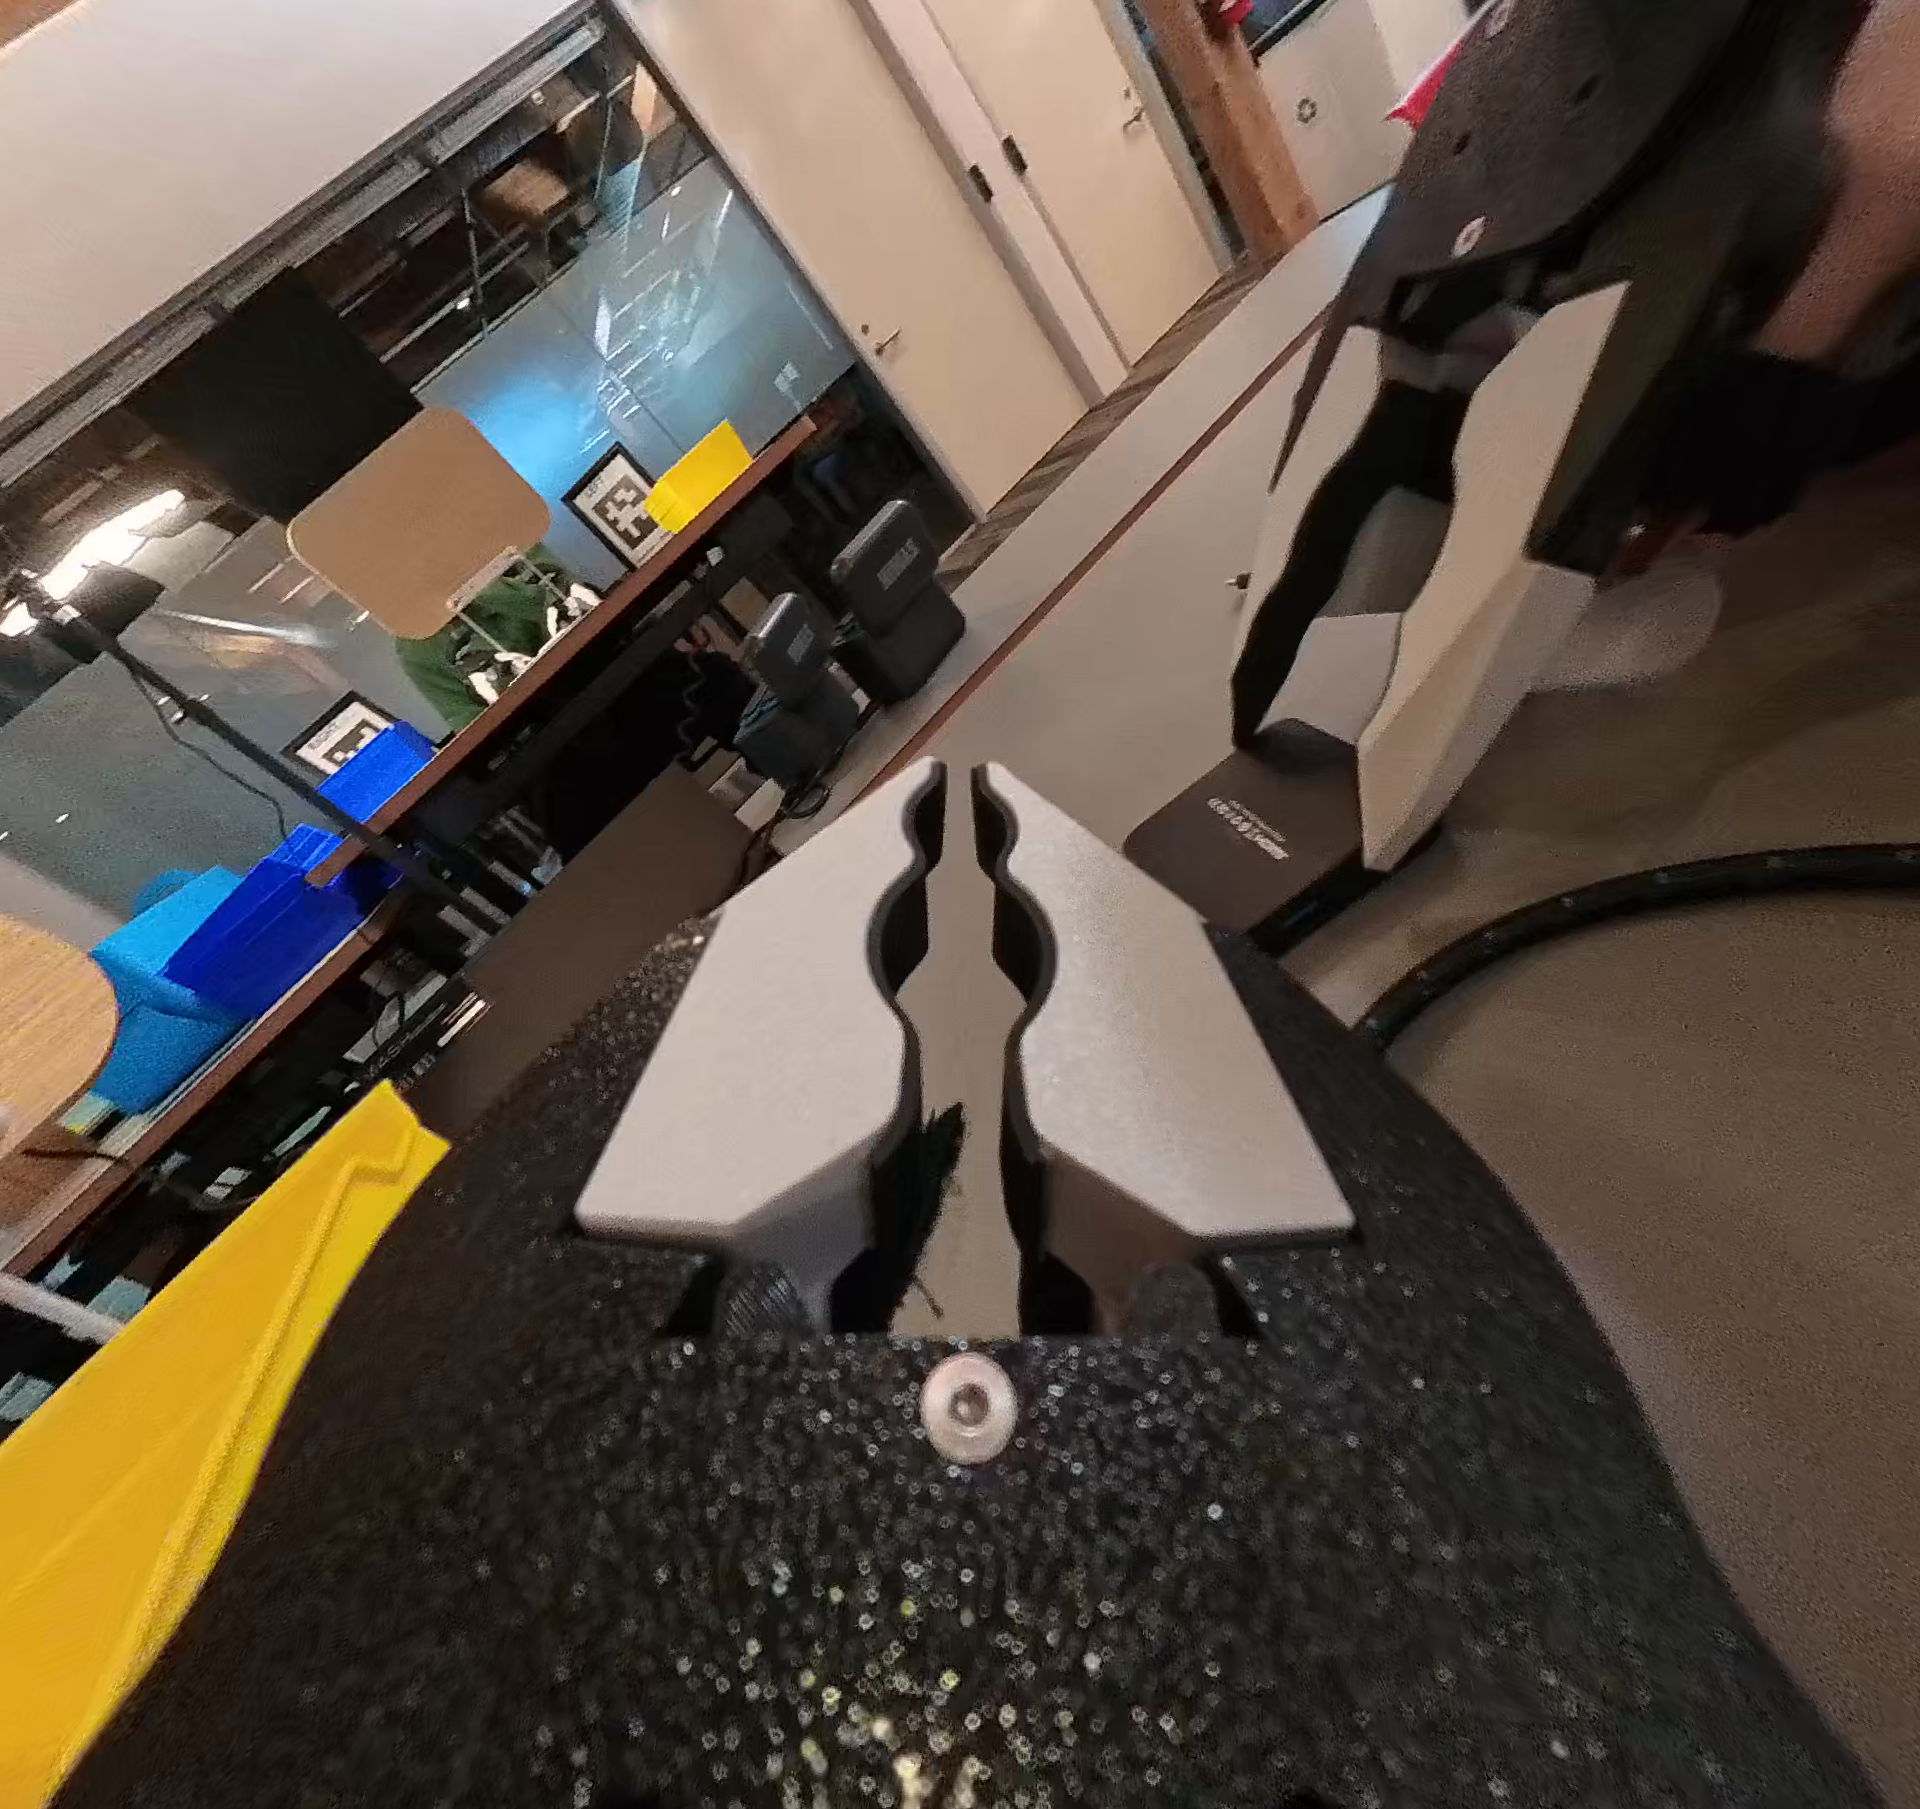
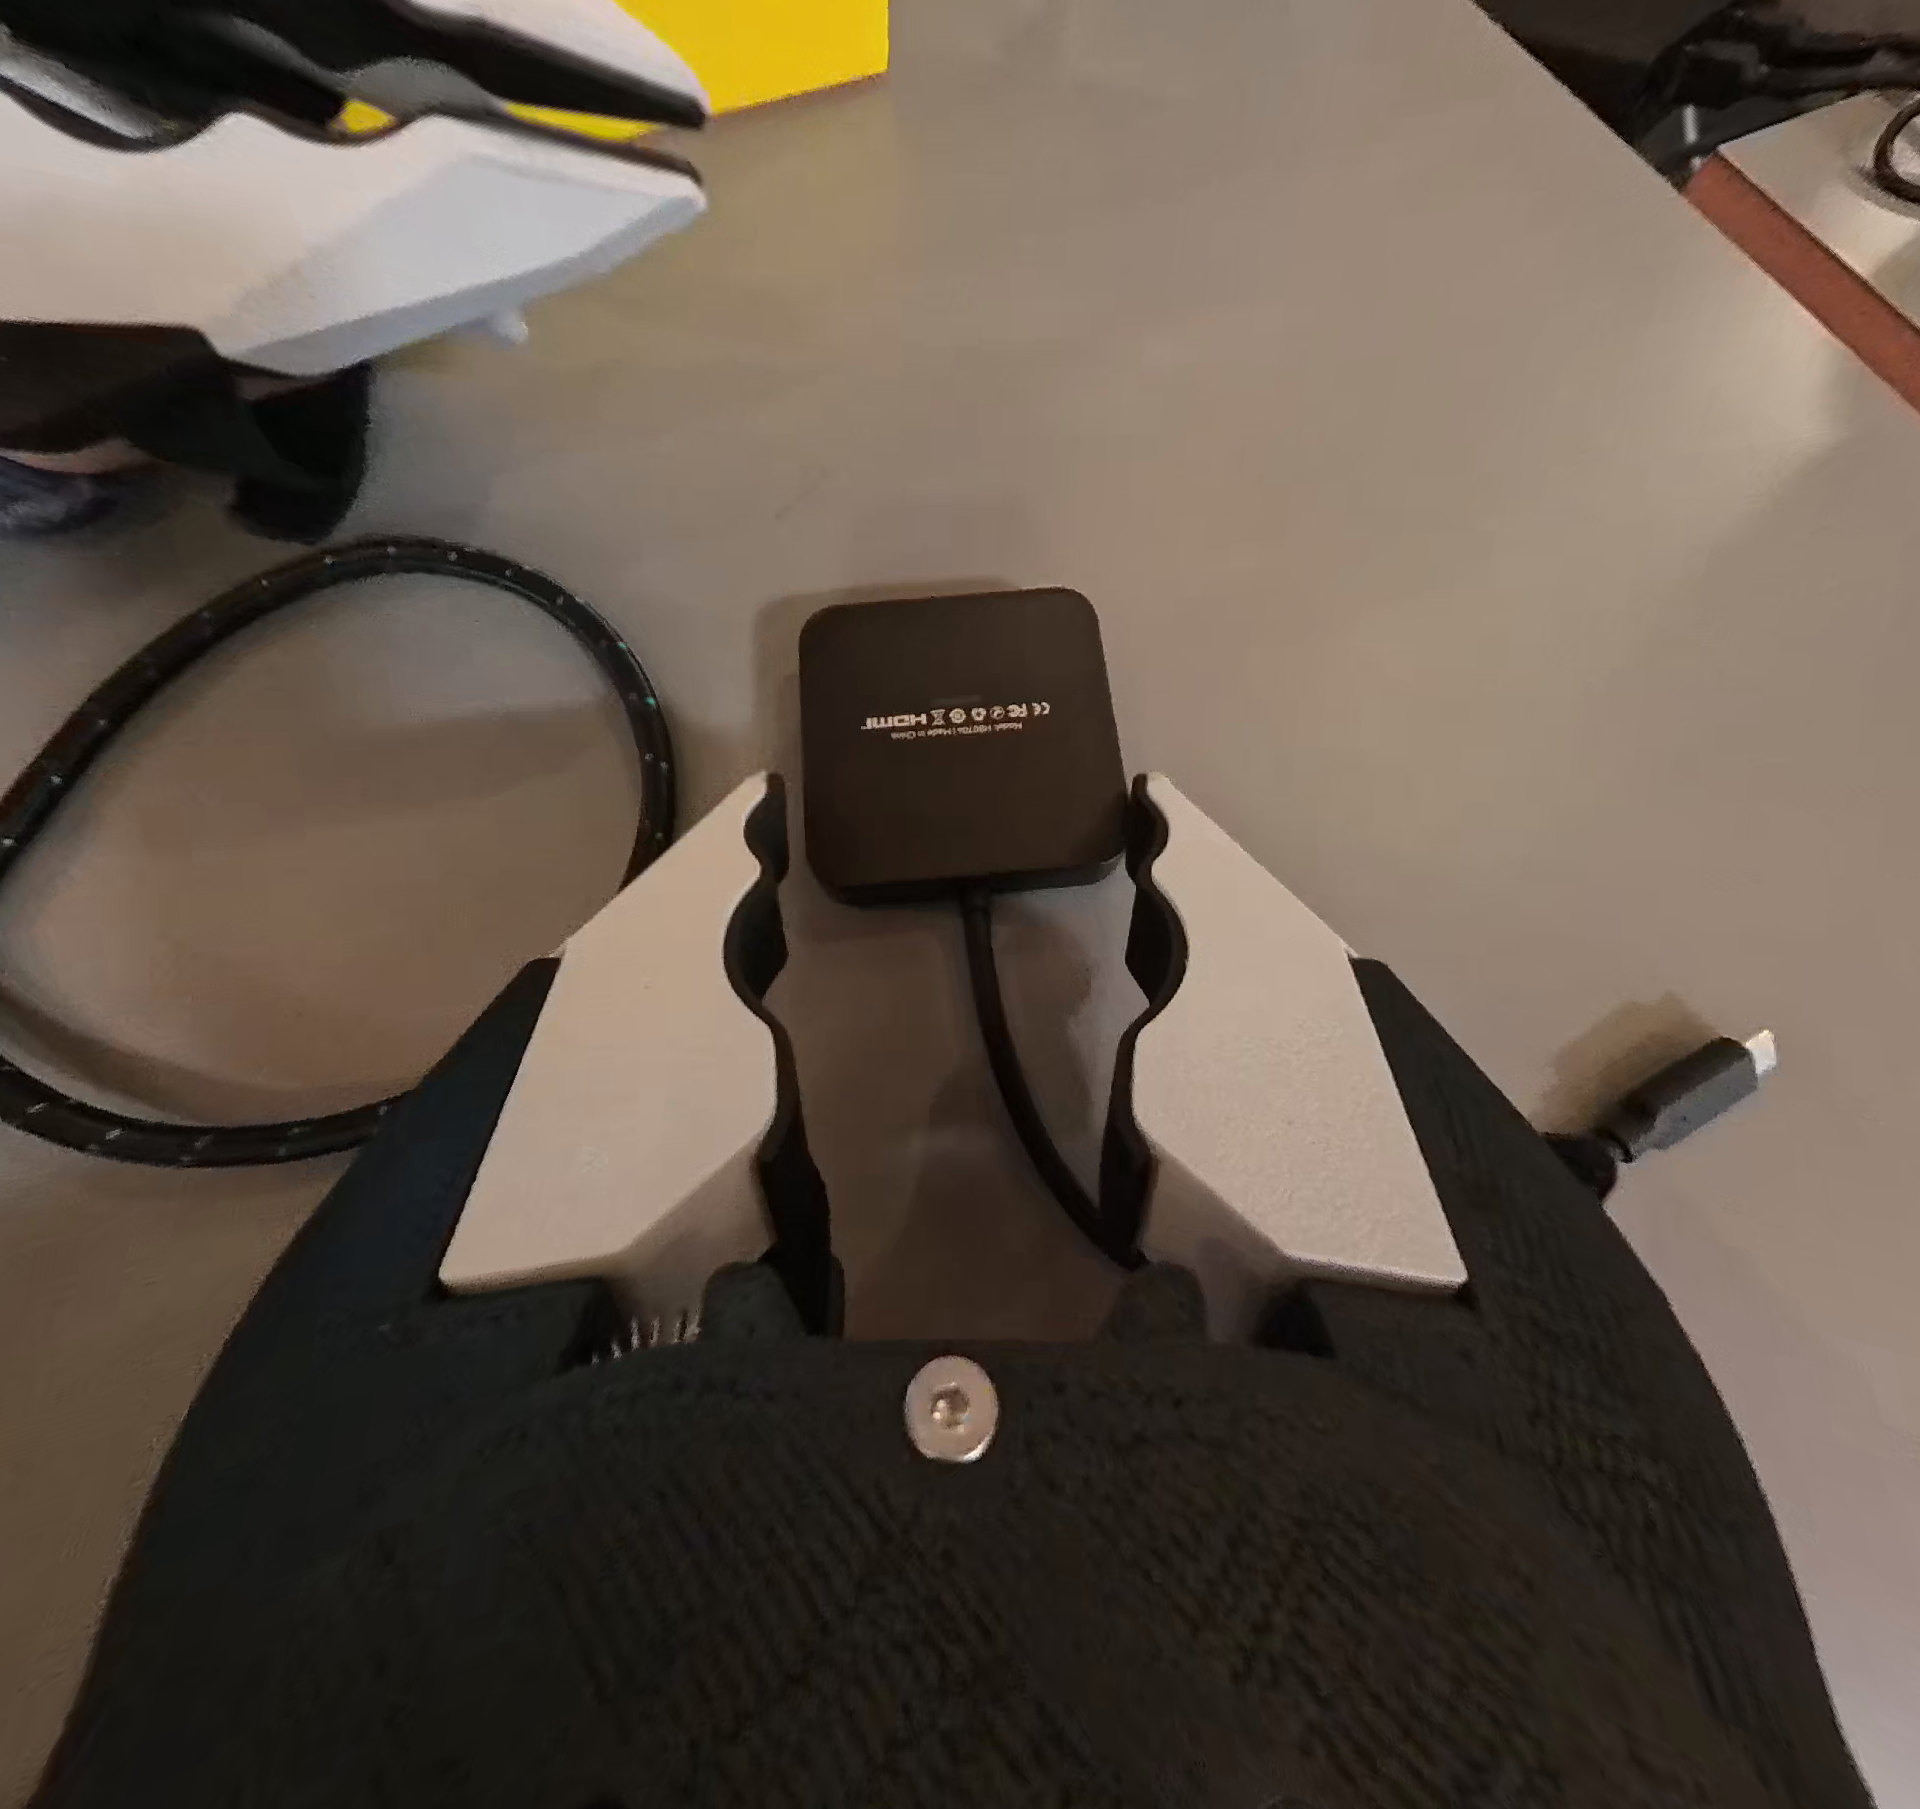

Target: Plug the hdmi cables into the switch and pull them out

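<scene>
**Left gripper closed, tilted above the table**

My left gripper [image 1: 960, 783] sat with its jaws nearly together, nothing between them. Beyond it and to the right, the right gripper [image 1: 1309, 731] stood spread over the black switch [image 1: 1247, 824], fingertips touching it. A braided cable [image 1: 1621, 902] curved just right of the switch.

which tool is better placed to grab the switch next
Right. The right tool is open with the black switch between its tips on the table. The left tool is nearly shut, raised and aimed away.
</scene>
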Demonstrator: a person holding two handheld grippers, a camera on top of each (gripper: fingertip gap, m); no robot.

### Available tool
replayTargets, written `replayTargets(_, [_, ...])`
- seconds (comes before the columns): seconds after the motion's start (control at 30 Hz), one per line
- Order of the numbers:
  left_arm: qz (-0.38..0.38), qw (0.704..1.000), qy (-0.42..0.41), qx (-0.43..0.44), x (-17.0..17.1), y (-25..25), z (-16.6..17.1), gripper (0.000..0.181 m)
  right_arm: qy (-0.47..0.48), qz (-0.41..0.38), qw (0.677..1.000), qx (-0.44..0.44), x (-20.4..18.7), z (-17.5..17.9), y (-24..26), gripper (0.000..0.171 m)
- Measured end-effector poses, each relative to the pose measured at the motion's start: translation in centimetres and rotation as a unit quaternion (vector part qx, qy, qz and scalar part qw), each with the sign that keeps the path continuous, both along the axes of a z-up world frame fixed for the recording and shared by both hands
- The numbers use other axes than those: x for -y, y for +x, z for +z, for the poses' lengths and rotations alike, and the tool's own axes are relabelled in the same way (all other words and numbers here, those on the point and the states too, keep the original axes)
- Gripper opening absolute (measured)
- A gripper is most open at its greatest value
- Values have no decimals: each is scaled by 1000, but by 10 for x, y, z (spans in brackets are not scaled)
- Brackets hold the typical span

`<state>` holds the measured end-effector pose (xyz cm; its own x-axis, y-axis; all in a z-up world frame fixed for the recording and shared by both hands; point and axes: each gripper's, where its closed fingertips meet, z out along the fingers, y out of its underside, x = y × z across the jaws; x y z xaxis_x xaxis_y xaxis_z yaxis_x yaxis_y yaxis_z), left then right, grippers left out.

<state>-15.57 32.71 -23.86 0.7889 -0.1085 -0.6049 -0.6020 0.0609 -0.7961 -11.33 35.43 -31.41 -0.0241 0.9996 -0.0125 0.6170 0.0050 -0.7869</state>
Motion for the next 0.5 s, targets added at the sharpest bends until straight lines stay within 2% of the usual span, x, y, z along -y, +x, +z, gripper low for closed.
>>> replayTargets(0.2, [-9, 1000, 0, -28, 1, 8, -3, 3, 13, 14, 1000, 22, -2, -10, -2, 66])
replayTargets(0.37, [-11, 1000, 0, -11, 2, 6, 1, 11, 11, 30, 999, 31, -1, -10, -1, 66])
replayTargets(0.43, [-42, 999, -2, -8, 5, 13, 1, 33, -17, 30, 999, 32, 1, -6, 1, 65])
replayTargets(0.5, [-127, 991, -17, -36, 16, 38, -4, 72, -65, 33, 997, 4, 6, 7, 2, 65])
